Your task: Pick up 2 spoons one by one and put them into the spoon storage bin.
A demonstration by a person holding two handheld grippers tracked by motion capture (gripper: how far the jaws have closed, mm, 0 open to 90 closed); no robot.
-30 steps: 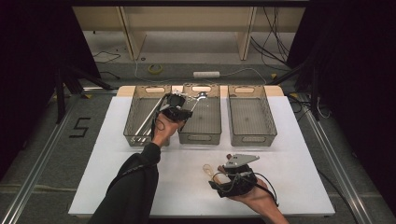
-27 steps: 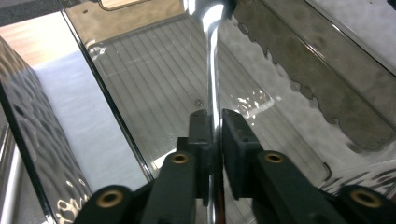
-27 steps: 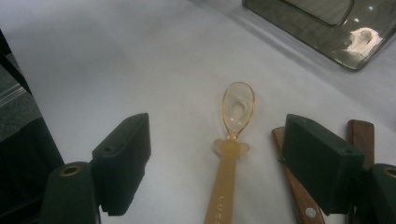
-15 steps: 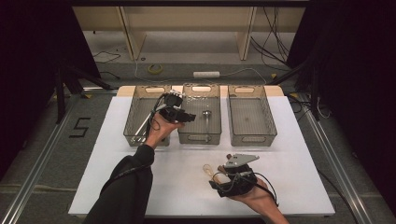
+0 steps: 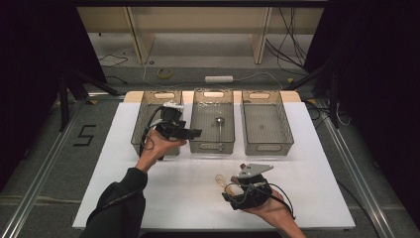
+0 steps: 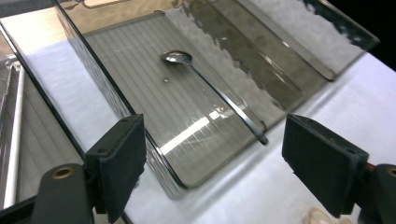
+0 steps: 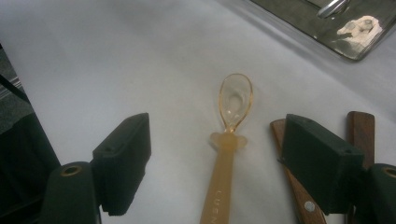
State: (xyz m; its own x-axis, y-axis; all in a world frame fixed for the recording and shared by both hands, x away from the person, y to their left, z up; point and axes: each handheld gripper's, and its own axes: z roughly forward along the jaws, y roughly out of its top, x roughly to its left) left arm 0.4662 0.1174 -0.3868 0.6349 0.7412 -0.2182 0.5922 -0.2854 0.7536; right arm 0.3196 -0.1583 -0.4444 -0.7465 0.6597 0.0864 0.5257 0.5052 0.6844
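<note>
While a white, matte surface [image 5: 317, 163] is spread across the scene, three rectangular trays of smoky translucent plastic are lined up along its far half. The middle tray [image 5: 200, 126] has a finely ribbed floor and glossy walls, and a slim metal spoon [image 5: 218, 130] with a small oval bowl is seen lying flat inside it. The left tongs [image 5: 195, 133] are held over the near edge of the left tray [image 5: 141, 124], their blocky black pads spread wide apart and gripping nothing; in the left gripper view the metal spoon [image 6: 212, 91] is seen beyond them. The right tongs [image 5: 229, 187] are held low at the near right of the surface, likewise spread wide and empty. Between their pads lies an amber, translucent plastic spoon [image 7: 229, 140] with embossed lettering on its handle, and just beside it two brown wooden handles [image 7: 292, 186] with a metal rivet are seen.
</note>
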